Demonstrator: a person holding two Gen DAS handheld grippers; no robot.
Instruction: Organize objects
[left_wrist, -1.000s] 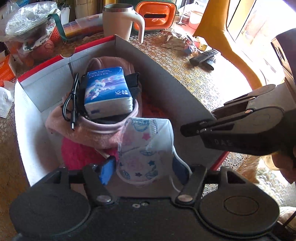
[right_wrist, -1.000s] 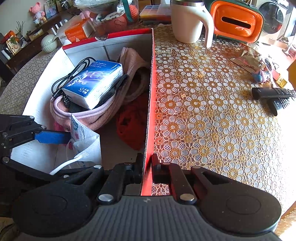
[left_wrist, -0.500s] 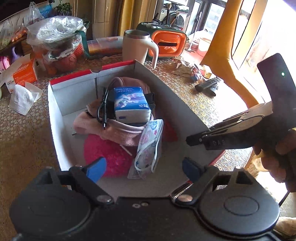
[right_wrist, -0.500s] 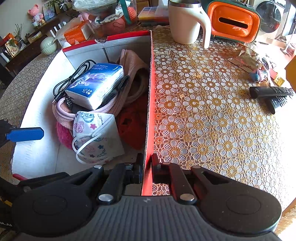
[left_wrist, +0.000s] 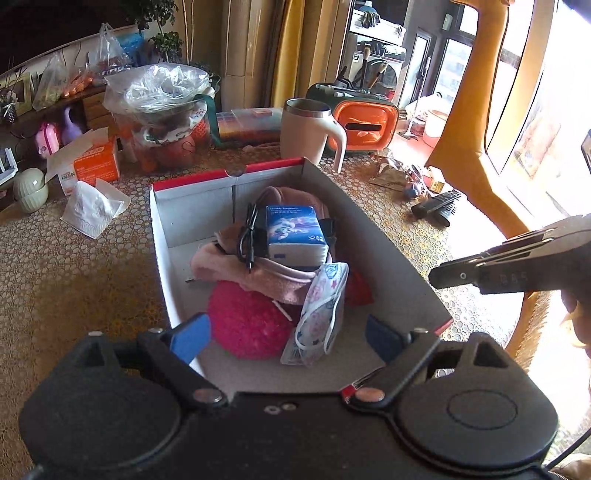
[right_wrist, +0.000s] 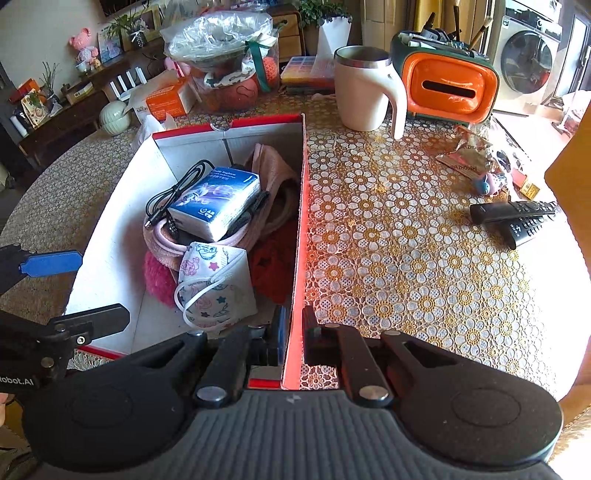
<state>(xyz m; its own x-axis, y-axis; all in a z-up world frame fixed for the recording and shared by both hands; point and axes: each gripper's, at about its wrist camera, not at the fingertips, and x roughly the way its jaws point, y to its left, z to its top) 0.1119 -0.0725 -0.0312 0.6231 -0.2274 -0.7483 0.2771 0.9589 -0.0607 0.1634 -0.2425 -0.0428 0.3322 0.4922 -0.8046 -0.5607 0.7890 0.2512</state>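
Observation:
A red-edged cardboard box (left_wrist: 384, 254) (right_wrist: 110, 240) holds a patterned face mask (left_wrist: 323, 310) (right_wrist: 218, 284), a blue tissue pack (left_wrist: 295, 236) (right_wrist: 216, 203), a black cable (left_wrist: 247, 236) (right_wrist: 170, 197), pink cloth (left_wrist: 258, 275) and a fuzzy pink item (left_wrist: 247, 321). My left gripper (left_wrist: 286, 338) is open and empty, raised above the box's near end; it also shows in the right wrist view (right_wrist: 70, 291). My right gripper (right_wrist: 293, 332) is shut on the box's right wall at its near corner and shows in the left wrist view (left_wrist: 517, 273).
On the lace-covered table stand a cream mug (right_wrist: 364, 88), an orange tissue holder (right_wrist: 447, 88), two remotes (right_wrist: 517, 218), snack wrappers (right_wrist: 476, 155), a plastic-wrapped fruit basket (left_wrist: 162, 110), an orange carton (left_wrist: 96, 166) and crumpled tissue (left_wrist: 92, 210).
My left gripper opened and let go of the face mask, which now lies in the box. The left gripper then drew back and up. The right gripper stayed clamped on the box wall.

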